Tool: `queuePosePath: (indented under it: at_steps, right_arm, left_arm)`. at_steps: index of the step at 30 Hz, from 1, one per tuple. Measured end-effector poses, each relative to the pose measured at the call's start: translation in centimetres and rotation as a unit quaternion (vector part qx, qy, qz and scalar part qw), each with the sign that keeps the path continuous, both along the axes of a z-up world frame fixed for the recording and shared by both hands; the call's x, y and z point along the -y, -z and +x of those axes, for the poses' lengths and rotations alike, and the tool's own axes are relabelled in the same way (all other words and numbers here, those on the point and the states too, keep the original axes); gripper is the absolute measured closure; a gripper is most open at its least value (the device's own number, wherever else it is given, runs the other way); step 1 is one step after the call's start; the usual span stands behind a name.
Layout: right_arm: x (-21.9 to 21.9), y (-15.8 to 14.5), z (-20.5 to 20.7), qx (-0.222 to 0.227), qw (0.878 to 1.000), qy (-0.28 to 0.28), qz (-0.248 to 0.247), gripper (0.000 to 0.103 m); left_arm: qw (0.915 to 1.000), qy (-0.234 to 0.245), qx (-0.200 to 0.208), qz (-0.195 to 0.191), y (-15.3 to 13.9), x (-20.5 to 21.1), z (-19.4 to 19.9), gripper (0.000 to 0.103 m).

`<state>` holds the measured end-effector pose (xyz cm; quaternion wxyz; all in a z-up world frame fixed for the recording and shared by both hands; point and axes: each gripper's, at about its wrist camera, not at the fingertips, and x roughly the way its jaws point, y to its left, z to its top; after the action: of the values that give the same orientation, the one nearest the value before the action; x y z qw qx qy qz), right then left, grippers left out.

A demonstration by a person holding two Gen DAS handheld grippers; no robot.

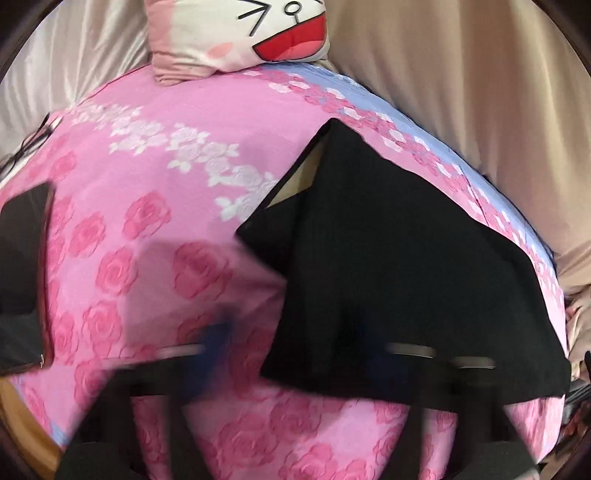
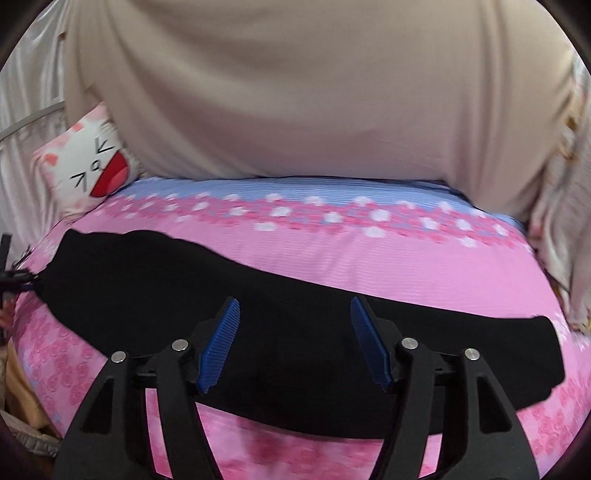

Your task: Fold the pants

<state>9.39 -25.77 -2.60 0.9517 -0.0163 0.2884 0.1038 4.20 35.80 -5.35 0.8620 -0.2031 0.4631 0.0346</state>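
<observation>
Black pants (image 2: 258, 295) lie flat on the pink rose-print bedspread (image 2: 369, 254), stretched as a long dark band from the left edge of the bed toward the right in the right wrist view. The right gripper (image 2: 293, 343) hangs above the band's near edge with its jaws spread wide; the blue ribbed pads (image 2: 221, 343) are clear of the cloth and nothing is pinched between them.

In the left wrist view the pants (image 1: 369, 266) fill the right half of the picture, with one corner of the top layer lifted so that a pale gap shows beneath it. The left gripper (image 1: 295, 354) is heavily blurred at the bottom of the frame. One blue pad (image 1: 218, 339) shows over bare bedspread just left of the pants' near corner, while the other side of the tool sits over the dark cloth. The smear hides whether the jaws are apart or together and whether any fabric is caught.

A cartoon-face cushion (image 1: 236, 33) rests at the far end of the bed, against a beige curtain (image 2: 314, 92).
</observation>
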Motion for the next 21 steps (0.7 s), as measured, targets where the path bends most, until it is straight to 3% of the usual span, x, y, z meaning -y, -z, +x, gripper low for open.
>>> queuePosePath:
  at_steps: [2,4,6,8,10,11,13,14,15,16,18,21]
  right_arm:
    - [-1.5,0.2,0.0,-0.001,1.0,-0.01,-0.006,0.032]
    - [-2.7,0.3,0.4,-0.004,1.0,-0.022,-0.005,0.032]
    - [-3.6,0.1,0.9,-0.004,1.0,-0.029,0.0,0.032]
    - [-3.9,-0.1,1.0,-0.004,0.999,-0.033,0.002,0.032]
    - [-4.2,0.1,1.1,-0.008,0.999,-0.035,-0.002,0.032]
    - [-4.1,0.2,1.0,-0.009,0.999,-0.033,-0.005,0.032]
    - [-3.6,0.8,1.0,-0.016,1.0,-0.022,-0.008,0.032]
    - [-3.2,1.0,1.0,-0.023,1.0,-0.017,-0.004,0.032]
    - [-2.7,1.3,1.2,-0.033,0.999,-0.01,0.006,0.032]
    - [-2.4,1.5,1.3,-0.04,0.999,-0.008,0.014,0.031]
    - [-2.3,1.4,2.3,-0.058,0.997,-0.018,0.04,0.031]
    - [-4.5,0.6,3.6,-0.045,0.997,-0.051,0.025,0.031]
  left_arm:
    - [0.9998,-0.003,-0.003,0.021,-0.8,-0.1,0.7,0.098]
    - [0.9977,0.014,0.028,0.059,-3.0,0.2,1.7,0.099]
    - [0.9889,0.026,0.098,0.109,-6.7,0.8,2.4,0.099]
    - [0.983,0.04,0.135,0.119,-8.9,0.8,3.5,0.098]
    - [0.9864,0.042,0.101,0.123,-8.0,0.3,5.0,0.096]
    - [0.9905,0.041,0.058,0.118,-6.1,-0.4,6.0,0.094]
    - [0.9937,0.029,-0.021,0.107,-1.7,-1.8,6.5,0.087]
    - [0.996,0.023,-0.015,0.085,-0.3,-2.6,5.9,0.081]
    - [0.9971,0.012,0.017,0.073,-0.4,-3.1,5.0,0.068]
    - [0.9977,-0.004,0.017,0.066,-0.3,-3.7,4.3,0.063]
    - [0.9974,-0.018,0.021,0.066,-0.6,-4.0,2.9,0.042]
    - [0.9939,-0.034,0.023,0.102,-1.8,-3.7,0.9,0.038]
